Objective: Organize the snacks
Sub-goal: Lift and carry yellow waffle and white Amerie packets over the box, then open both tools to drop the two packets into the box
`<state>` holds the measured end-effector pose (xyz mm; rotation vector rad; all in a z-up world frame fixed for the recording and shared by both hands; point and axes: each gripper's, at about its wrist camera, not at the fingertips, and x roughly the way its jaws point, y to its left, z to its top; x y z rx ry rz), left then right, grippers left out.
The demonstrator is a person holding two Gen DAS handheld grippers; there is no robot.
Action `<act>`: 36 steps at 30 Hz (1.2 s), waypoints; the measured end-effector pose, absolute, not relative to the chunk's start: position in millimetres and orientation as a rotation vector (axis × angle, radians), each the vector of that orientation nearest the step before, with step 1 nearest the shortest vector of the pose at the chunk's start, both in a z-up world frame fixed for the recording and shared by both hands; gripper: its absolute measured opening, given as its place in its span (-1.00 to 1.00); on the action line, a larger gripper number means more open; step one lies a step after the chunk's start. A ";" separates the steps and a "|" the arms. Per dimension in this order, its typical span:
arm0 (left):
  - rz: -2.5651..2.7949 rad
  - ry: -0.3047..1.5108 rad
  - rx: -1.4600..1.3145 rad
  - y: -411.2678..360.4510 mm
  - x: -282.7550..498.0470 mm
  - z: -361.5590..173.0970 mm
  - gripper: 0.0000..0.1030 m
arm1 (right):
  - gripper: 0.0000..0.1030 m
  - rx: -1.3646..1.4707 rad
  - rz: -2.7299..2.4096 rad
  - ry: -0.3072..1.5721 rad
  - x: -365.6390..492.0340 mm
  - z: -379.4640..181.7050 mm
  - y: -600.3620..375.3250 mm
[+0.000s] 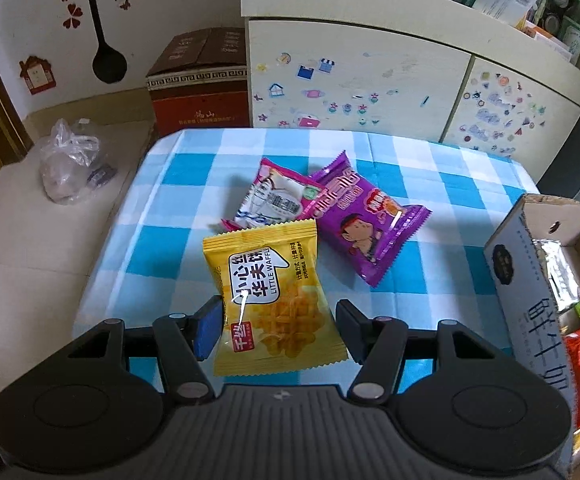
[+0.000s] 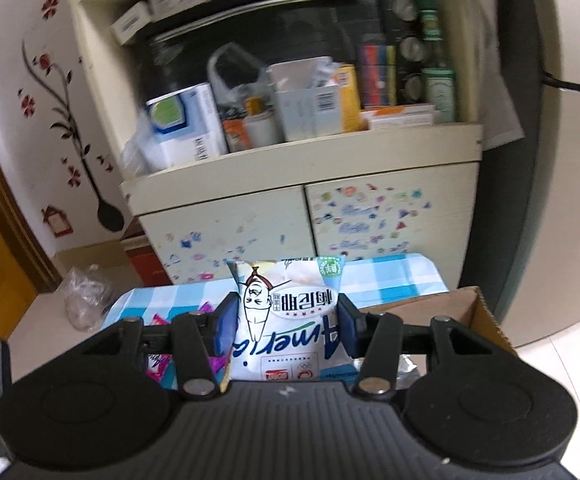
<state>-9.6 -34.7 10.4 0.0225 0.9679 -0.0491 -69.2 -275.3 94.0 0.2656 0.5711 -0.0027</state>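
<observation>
In the left wrist view a yellow waffle packet (image 1: 272, 298) lies on the blue checked tablecloth (image 1: 162, 208), its near end between the jaws of my left gripper (image 1: 278, 330), which is open around it. A pink and white packet (image 1: 278, 196) and a purple packet (image 1: 364, 220) lie just beyond. A cardboard box (image 1: 530, 264) with several snacks inside stands at the right. In the right wrist view my right gripper (image 2: 286, 322) is shut on a white snack packet (image 2: 290, 320), held in the air above the table, left of the box (image 2: 466, 308).
A cream cabinet (image 1: 354, 80) with stickers stands behind the table, its shelf crowded with boxes and bottles. A brown carton (image 1: 200, 80) and a clear plastic bag (image 1: 70, 164) sit on the low ledge to the left.
</observation>
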 end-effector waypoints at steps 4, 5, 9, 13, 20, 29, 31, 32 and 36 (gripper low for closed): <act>-0.069 0.988 -0.012 -47.0 -13.9 10.3 0.28 | -0.02 0.314 -0.058 0.590 -69.1 88.7 -293.3; -0.076 0.989 -0.016 -51.3 -15.2 10.6 0.28 | -0.02 0.328 -0.068 0.589 -70.3 87.6 -297.3; -0.128 0.998 -0.037 -74.3 -18.4 15.1 0.28 | -0.02 0.370 -0.102 0.589 -74.1 84.3 -314.8; -0.187 0.987 -0.042 -103.5 -20.8 24.3 0.28 | -0.02 0.418 -0.142 0.587 -78.0 81.7 -331.8; -0.298 0.966 -0.047 -153.4 -23.0 35.8 0.28 | -0.02 0.481 -0.196 0.586 -82.1 80.1 -352.4; -0.413 0.942 -0.027 -201.0 -25.5 41.7 0.28 | -0.02 0.527 -0.231 0.590 -83.6 78.1 -365.8; -0.426 0.942 -0.023 -208.3 -24.8 41.1 0.28 | -0.02 0.531 -0.240 0.595 -82.9 77.5 -366.6; -0.433 0.944 -0.021 -212.2 -23.9 40.3 0.28 | -0.02 0.533 -0.243 0.596 -82.6 77.5 -366.8; -0.455 0.951 -0.015 -224.8 -22.9 38.1 0.29 | 0.01 0.540 -0.251 0.610 -79.6 74.8 -367.3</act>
